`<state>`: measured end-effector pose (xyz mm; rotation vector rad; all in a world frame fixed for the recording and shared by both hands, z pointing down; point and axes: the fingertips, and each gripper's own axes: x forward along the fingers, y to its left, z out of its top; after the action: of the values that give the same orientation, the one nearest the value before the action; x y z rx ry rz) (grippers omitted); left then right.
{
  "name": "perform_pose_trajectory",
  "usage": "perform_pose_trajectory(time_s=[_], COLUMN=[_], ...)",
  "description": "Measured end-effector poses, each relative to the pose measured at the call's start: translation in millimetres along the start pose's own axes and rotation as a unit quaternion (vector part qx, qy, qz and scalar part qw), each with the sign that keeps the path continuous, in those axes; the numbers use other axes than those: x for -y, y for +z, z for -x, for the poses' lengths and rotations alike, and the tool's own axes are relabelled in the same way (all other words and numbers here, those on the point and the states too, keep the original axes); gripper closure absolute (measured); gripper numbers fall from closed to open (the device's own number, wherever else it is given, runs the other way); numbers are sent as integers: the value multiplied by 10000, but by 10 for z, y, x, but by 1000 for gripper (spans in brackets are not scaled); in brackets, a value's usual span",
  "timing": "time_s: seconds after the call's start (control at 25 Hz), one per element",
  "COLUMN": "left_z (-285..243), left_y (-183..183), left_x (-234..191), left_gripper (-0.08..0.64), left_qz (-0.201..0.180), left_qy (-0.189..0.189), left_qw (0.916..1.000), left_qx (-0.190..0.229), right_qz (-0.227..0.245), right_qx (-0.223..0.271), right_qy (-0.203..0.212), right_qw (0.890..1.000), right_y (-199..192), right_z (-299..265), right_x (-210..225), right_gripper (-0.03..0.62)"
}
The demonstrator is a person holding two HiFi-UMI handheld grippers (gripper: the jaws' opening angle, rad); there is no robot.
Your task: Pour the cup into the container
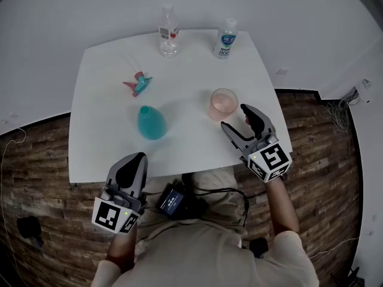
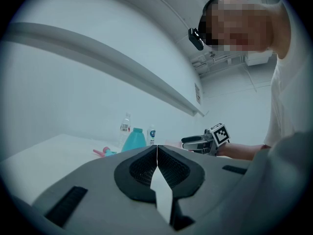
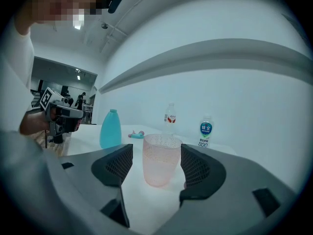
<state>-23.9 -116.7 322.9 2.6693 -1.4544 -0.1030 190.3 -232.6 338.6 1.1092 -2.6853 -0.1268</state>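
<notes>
Right gripper view looks along the right claw (image 3: 157, 168), whose 2 ribbed black pads stand apart with the cup (image 3: 161, 159) upright between them, a gap showing on each side, so nothing is gripped yet. The cup is translucent pink with fine speckles, round and slightly tapered toward its base. It looks like thin plastic, so probably light, a little slippery and apt to flex under a hard squeeze. I would take it at mid-wall, below the rim. Whether it holds anything I cannot tell. It stands on the smooth white tabletop (image 1: 179, 142), near the right edge. Well to its left is the bottle (image 1: 151, 123), teal and teardrop-shaped with an uncapped narrow neck, so pouring will need care. The left claw (image 2: 156, 151) is closed and empty at the near edge.
</notes>
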Motion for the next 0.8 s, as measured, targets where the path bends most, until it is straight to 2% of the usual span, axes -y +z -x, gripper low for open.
perform_pose_trajectory(time_s=[0.24, 0.56, 0.8], left_z=[-1, 1, 33], left_y=[-9, -38, -43], left_x=[-18, -66, -83], left_gripper=[549, 549, 549], left_qz=[-1, 8, 24], left_qy=[21, 78, 127], left_qw=[10000, 9999, 9999], left_qx=[-21, -66, -76], right_qz=[6, 28, -408], right_qx=[-146, -205, 3], right_qy=[102, 478, 869], right_qw=[9998, 9986, 9954], right_y=[-80, -140, -93], right_z=[-105, -267, -295], right_x=[73, 132, 156], right_gripper=[281, 259, 258])
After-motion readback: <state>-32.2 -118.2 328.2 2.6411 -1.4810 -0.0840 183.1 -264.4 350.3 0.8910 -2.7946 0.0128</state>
